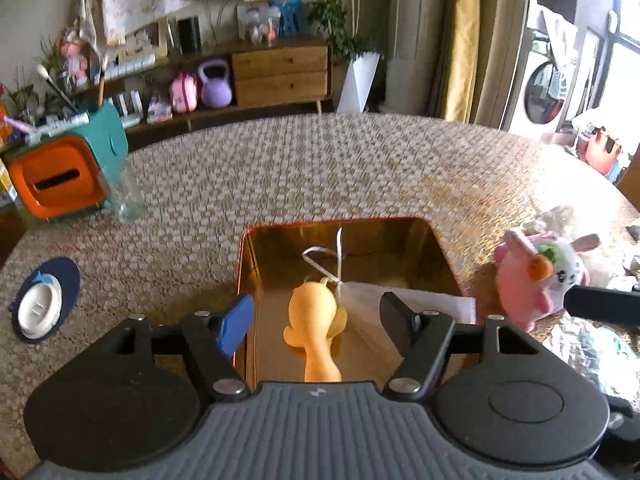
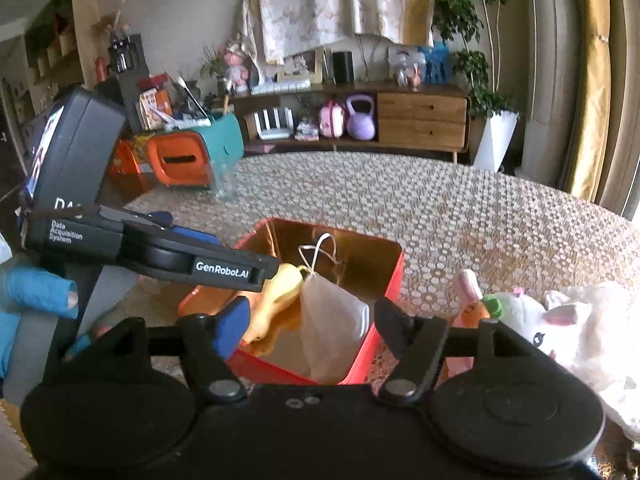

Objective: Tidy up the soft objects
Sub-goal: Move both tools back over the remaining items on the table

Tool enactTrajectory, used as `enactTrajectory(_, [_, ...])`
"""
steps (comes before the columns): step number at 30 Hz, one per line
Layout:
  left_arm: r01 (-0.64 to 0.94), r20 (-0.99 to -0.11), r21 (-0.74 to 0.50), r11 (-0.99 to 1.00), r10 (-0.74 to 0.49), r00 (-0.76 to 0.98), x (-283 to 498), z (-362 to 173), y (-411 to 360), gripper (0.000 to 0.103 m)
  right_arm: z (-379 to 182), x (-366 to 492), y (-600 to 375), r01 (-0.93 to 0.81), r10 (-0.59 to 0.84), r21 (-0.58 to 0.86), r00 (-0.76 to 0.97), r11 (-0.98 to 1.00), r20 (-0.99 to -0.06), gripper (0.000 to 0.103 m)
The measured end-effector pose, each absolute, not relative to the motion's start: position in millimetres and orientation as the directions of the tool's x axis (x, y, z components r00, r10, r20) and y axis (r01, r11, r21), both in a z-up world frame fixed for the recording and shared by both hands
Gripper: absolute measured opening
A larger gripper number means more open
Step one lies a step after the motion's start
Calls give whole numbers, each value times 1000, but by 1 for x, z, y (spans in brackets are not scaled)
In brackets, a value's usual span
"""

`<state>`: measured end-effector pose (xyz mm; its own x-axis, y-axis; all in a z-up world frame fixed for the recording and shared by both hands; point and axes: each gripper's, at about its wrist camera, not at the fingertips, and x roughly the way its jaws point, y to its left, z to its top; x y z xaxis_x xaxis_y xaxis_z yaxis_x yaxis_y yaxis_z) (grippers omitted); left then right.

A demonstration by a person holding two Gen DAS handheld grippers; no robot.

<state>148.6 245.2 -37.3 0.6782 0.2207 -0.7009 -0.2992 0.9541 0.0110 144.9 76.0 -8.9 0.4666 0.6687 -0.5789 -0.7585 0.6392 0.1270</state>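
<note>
A red box with a shiny gold inside (image 1: 404,228) (image 2: 394,276) stands on the patterned table. In it lie an orange soft toy (image 1: 316,316) (image 2: 280,292) and a white drawstring pouch (image 1: 368,300) (image 2: 332,320). My left gripper (image 1: 316,316) is open and hangs over the box, with the orange toy loose between its fingers. My right gripper (image 2: 308,324) is open and empty above the box's near edge. A pink plush with a carrot (image 1: 536,276) (image 2: 476,312) and a white plush bunny (image 2: 580,332) lie to the right of the box.
An orange and teal bin (image 1: 64,172) (image 2: 188,160) and a clear glass (image 1: 128,196) stand at the table's far left. A white button-like disc on a dark blue mat (image 1: 42,304) lies at the left edge. A wooden sideboard (image 1: 280,72) stands behind.
</note>
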Motion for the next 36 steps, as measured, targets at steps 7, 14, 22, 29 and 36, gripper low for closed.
enactTrajectory(7, [-248, -646, 1, 969, 190, 739, 126, -12, 215, 77, 11, 133, 37, -736, 691, 162, 502, 657, -520, 81])
enactTrajectory(14, [-163, -598, -13, 987, 123, 792, 106, 8, 172, 81, 23, 129, -12, -680, 679, 201, 566, 705, -467, 93])
enactTrajectory(22, [-73, -582, -67, 995, 21, 813, 102, 13, 126, 85, 27, 122, -74, -598, 635, 233, 652, 767, -414, 103])
enactTrajectory(29, [21, -577, -145, 989, -102, 810, 109, 5, 94, 92, 23, 130, -131, -483, 531, 224, 736, 846, -419, 103])
enactTrajectory(36, [107, -570, -140, 984, -168, 804, 116, -5, 59, 103, 12, 145, -178, -358, 426, 235, 807, 904, -410, 103])
